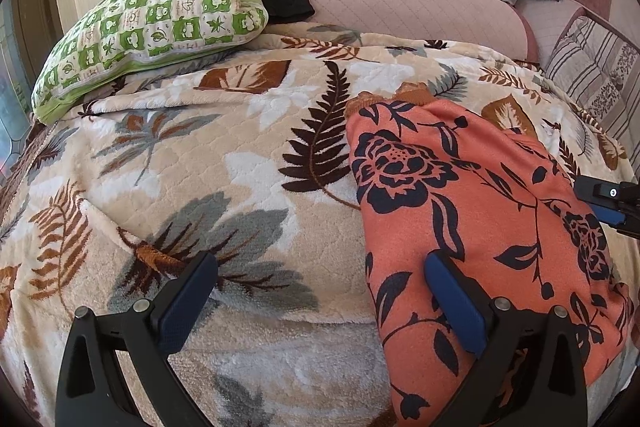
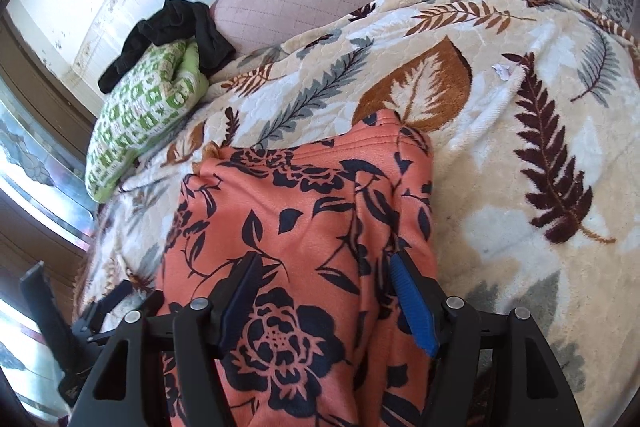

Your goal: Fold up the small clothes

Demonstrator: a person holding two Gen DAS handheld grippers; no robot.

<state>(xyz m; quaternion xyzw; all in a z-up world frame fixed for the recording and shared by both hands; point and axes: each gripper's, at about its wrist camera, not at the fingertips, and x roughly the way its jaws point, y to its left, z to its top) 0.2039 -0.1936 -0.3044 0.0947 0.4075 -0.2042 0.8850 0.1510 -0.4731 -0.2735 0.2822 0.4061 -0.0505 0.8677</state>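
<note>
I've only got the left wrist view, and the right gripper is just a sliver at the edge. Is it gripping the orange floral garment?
Observer: No. The right gripper hangs over the orange floral garment with fingers apart, nothing pinched.
Operator: Where on it?
Observer: Toward its right side. The blue finger sits by what looks like a raised lengthwise crease.
Operator: What's past that edge?
Observer: The leaf-print blanket, with a dark fern frond printed on it.

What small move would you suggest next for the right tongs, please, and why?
Probably lower the right tongs and close on the orange garment: they hover open over it, gripping nothing, and it lies only partly folded on the blanket.
</note>
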